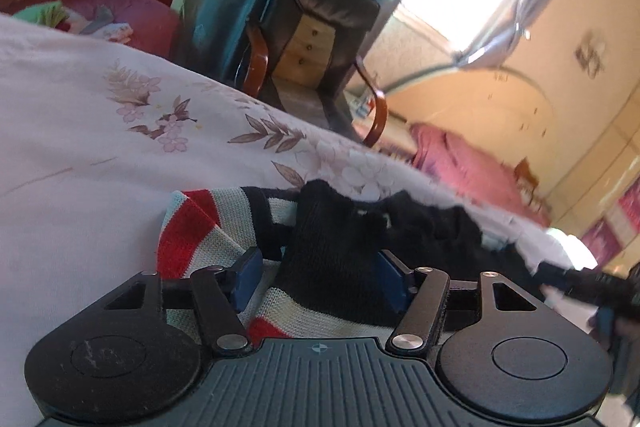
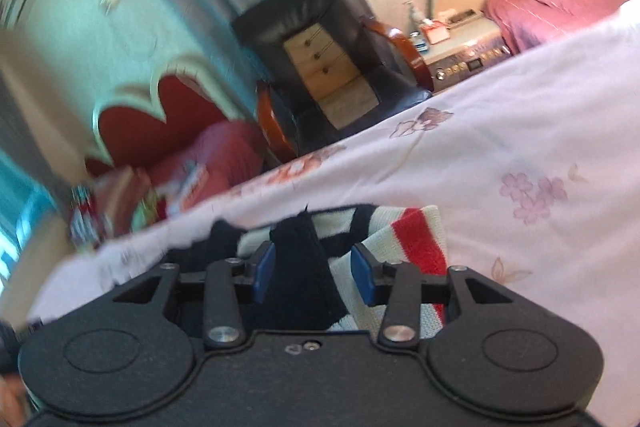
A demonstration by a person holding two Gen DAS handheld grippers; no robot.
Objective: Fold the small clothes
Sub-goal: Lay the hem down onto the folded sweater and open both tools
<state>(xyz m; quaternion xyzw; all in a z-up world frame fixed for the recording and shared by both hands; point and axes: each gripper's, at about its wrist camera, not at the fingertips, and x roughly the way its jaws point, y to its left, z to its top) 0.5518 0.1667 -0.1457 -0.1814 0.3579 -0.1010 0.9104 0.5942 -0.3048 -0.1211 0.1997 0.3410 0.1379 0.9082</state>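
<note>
The left tongs (image 1: pixel 316 277) stand open with a dark fold of the striped garment (image 1: pixel 224 223) rising between the blue pads (image 1: pixel 245 279), which do not seem to press on it. The right tongs (image 2: pixel 314 273) are likewise parted around a dark ridge of the same knit, loose between them. The garment lies bunched on the floral bedsheet (image 1: pixel 100 131), and the slack jaws suggest a fold laid down and let go so it settles flat.

left gripper (image 1: pixel 318 279): black ribbed body, two round discs, silver screws, blue pads (image 1: pixel 248 277)
right gripper (image 2: pixel 314 273): black, apparently smoother body, blue pads (image 2: pixel 366 277), silver screws
</note>
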